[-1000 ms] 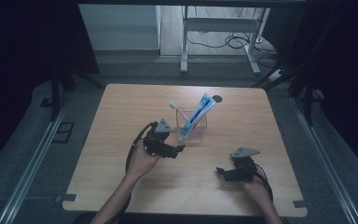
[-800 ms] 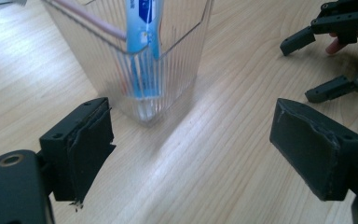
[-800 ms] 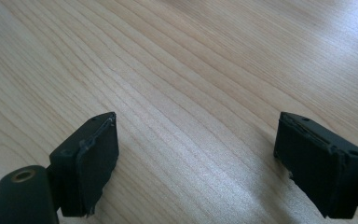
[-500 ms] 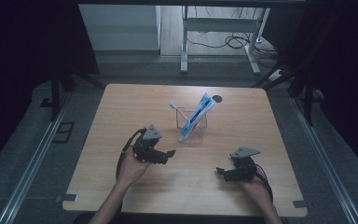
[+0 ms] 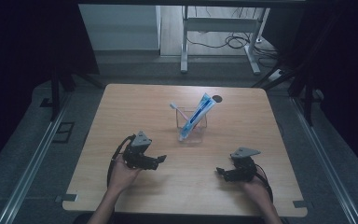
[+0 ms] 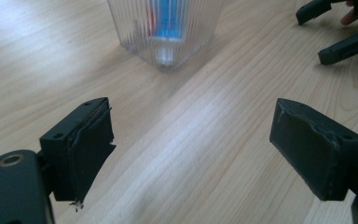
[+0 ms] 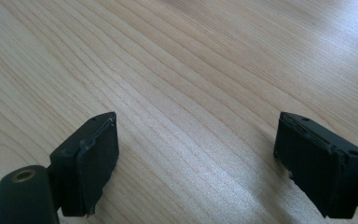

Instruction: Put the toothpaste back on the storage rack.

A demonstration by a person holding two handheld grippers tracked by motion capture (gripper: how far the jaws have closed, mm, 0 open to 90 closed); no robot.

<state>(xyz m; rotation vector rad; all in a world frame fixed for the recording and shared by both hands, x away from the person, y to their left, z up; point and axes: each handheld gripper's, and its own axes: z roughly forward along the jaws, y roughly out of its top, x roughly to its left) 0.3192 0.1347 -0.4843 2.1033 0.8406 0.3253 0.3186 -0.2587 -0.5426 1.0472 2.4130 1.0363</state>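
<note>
Toothpaste tube (image 5: 197,115) leans cap-down, tail up-right, in cup (image 5: 192,133); both grippers gape empty.

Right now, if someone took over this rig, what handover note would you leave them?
Left gripper: open, holding nothing, low over the table, short of the clear cup.
Right gripper: open, holding nothing, near the table's front right.
Clear cup stands mid-table with the toothpaste tube and the toothbrush leaning inside it.
Done: both items sit in the cup.
Left: nothing obvious; probably just park the grippers.
</note>
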